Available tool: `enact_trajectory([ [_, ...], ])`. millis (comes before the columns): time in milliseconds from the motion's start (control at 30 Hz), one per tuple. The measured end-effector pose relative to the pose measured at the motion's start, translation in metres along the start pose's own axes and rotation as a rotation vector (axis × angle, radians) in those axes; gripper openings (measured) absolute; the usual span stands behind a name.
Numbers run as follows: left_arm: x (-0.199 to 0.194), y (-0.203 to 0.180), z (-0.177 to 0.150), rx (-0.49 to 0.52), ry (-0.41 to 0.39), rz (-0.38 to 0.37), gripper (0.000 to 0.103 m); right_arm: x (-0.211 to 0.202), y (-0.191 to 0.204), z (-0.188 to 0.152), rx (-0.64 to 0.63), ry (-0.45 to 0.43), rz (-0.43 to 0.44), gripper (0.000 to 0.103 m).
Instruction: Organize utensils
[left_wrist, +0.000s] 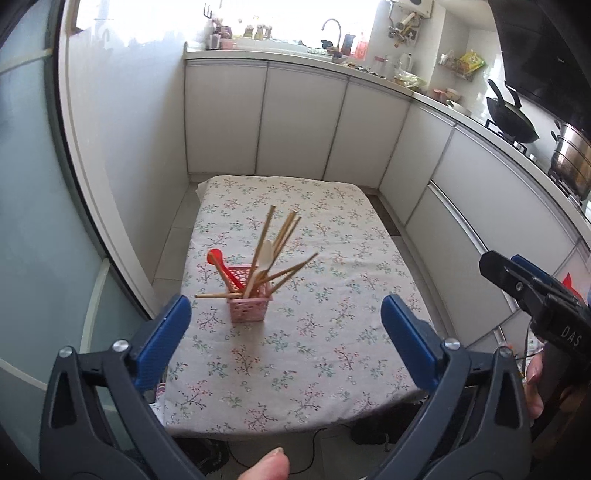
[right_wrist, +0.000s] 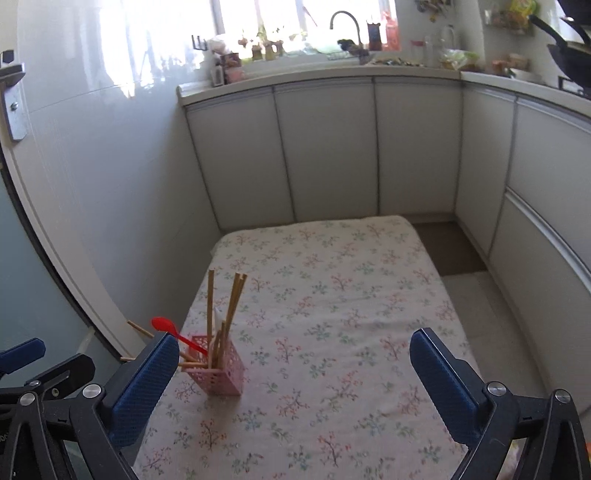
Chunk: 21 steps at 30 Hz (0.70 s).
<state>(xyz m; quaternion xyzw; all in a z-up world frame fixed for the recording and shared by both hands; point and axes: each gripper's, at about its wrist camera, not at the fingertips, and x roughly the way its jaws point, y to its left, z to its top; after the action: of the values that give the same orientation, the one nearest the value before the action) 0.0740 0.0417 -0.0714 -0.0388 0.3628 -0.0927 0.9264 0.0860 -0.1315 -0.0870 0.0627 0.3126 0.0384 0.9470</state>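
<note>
Both tools hang above the near end of the desk (left_wrist: 332, 280), w/ nothing between the fingers. Left tool (left_wrist: 286, 332): jaws spread wide, empty. Right tool (right_wrist: 295, 373): same, wide apart, nothing gripped.

Task's things: pink basket (left_wrist: 248, 304) stands upright on the floral cloth, centre-left of the left view, lower left of the right view. In it: bamboo chopsticks (left_wrist: 264, 236), a red spoon (left_wrist: 221, 264) and a white spoon (left_wrist: 264, 258). Desk top otherwise looks bare of loose utensils, so sorting looks about done; step in hand reads as a pull-back & final check.

How to do it well:
- Keep both tools apart & clear of the sticks. Several chopsticks lean far out; one lies nearly flat over the rim at left, tip well past the basket. A brush from a finger could flip it out or tip the basket, which looks light.
- In the right view, the left finger of that tool overlaps the red spoon's handle in the pic; can't tell if it touches. Back off up & away, not sideways.
- If tidying further: nudge the flat stick upright w/ one tool, other tool steadying the basket wall.
</note>
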Motion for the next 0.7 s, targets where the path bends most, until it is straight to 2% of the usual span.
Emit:
enact_trajectory([
  [167, -0.035, -0.036, 0.007, 0.063, -0.055, 0.066, 0.102, -0.048, -0.022, 0.009, 0.035, 0.038, -0.032, 0.103],
  [400, -0.070, -0.054, 0.013, 0.055, -0.089, 0.078, 0.102, -0.094, -0.026, 0.017, 0.017, 0.033, -0.102, 0.103],
  [700, -0.087, -0.063, 0.011, 0.055, -0.157, 0.071, 0.102, -0.129, -0.023, 0.027, 0.005, -0.089, -0.131, 0.103],
])
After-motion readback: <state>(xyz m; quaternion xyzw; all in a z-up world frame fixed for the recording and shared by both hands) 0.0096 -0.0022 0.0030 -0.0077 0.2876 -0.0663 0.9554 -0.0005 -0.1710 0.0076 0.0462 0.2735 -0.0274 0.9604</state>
